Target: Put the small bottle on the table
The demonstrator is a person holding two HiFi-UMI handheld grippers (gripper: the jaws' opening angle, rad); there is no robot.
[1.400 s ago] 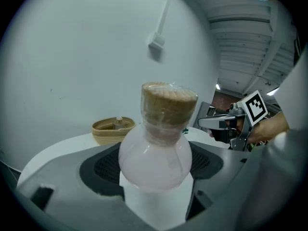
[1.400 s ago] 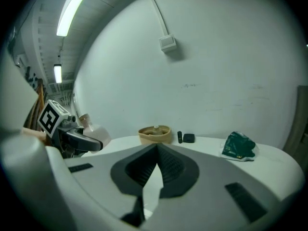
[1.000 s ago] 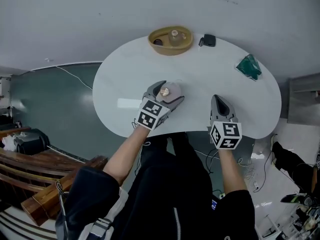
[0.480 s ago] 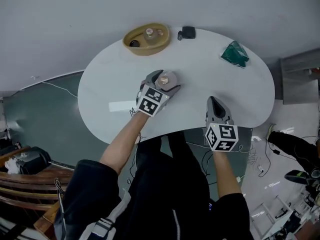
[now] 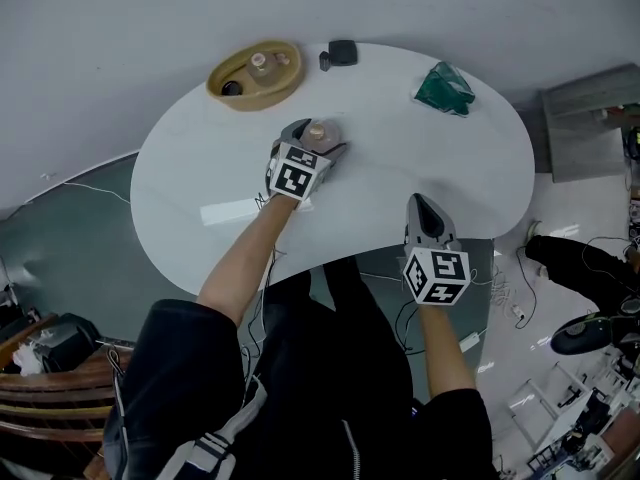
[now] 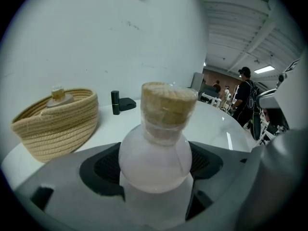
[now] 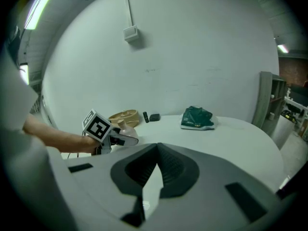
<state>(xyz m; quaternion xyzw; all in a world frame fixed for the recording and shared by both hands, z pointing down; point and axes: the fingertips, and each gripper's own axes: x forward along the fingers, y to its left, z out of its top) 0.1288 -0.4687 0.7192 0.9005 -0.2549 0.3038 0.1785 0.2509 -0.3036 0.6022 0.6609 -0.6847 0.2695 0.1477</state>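
**Well, the left tongs have the small bottle, out over mid-table**

Right, look at the left gripper (image 5: 313, 136): its jaws stand wide, and the dark pads press either side of the small bottle (image 6: 154, 153). It is a round-bellied little flask of frosted glass, upright, with a cork stopper (image 6: 168, 102) wrapped in clear film. The glass reads plain from here, and so does the cork. The bottle is in that grip above the middle of the white table (image 5: 400, 158), a short way on the near side of the woven basket (image 5: 255, 73). From no angle can I tell whether its base is touching the tabletop.

Over to the right gripper (image 5: 418, 201): jaws brought together to a point, nothing between them. It sits above the near edge of the table, well apart from the left one.

The only print on show is on the grippers themselves. Each carries a marker cube (image 5: 294, 177) faced with blocky black-and-white squares, patterns rather than letters.

In the basket stands a second bottle (image 5: 259, 63), also corked. Just beside the basket, at the far rim, are a small black tube (image 5: 323, 61) and a black box (image 5: 342, 52). Further along lies a crumpled green packet (image 5: 444, 88), too small to read. In the left gripper view a person (image 6: 245, 100) in a cap stands well beyond the table.
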